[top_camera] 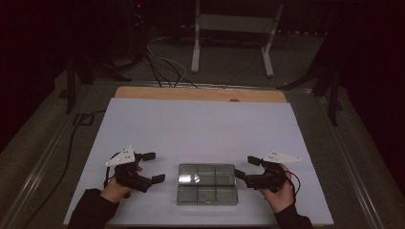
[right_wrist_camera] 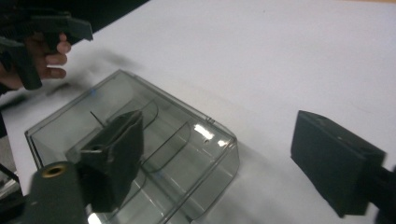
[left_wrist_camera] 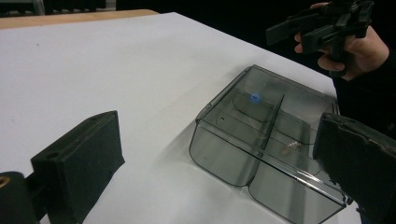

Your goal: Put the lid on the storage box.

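We record a smoky grey transparent box (top_camera: 207, 184) between the black left gripper (top_camera: 152, 167) and black right gripper (top_camera: 246, 167), on a white sheet (top_camera: 200, 124).

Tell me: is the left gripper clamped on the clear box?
No: in the high view the left gripper sits beside the clear box, jaws open with nothing between them.

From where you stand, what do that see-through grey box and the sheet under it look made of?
The smoky clear compartment box looks like hard glossy plastic: you see its dividers through the walls, and its lid glints. The white table cover looks matte, perhaps paper or thin board; it shows no shine, though I can't tell which.
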### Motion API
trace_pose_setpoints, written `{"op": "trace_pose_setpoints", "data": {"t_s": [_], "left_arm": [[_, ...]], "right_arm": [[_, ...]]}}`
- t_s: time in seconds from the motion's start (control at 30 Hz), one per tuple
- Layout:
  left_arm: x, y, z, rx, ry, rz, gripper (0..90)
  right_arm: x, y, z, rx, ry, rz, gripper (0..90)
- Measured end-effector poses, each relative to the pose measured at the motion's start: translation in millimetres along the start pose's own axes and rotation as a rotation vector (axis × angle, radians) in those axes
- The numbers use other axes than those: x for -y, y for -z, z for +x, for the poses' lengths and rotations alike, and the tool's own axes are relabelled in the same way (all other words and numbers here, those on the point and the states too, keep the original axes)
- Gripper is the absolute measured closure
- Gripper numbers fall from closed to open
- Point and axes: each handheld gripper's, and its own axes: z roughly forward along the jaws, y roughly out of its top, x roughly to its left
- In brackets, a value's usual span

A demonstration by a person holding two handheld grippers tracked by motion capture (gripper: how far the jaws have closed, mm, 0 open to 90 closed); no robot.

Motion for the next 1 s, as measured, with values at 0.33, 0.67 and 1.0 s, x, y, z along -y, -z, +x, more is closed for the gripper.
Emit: {"op": "trace_pose_setpoints", "data": {"t_s": [0.33, 0.67, 1.0], "left_arm": [[0.8, 1.4, 1.3, -0.015, -0.008, 0.006, 2.6], [3.3, 7.4, 0.7, -0.022, -0.012, 0.026, 0.9], [9.1, 21.4, -0.4, -0.062, -0.025, 0.039, 0.9]], "right_arm": [[3.4, 7.4, -4.4, 0.002, 0.074, -0.061, 0.9], [9.8, 9.3, -12.4, 0.024, 0.072, -0.029, 0.0], [23.1, 16.3, -17.4, 0.042, 0.071, 0.020, 0.0]]}}
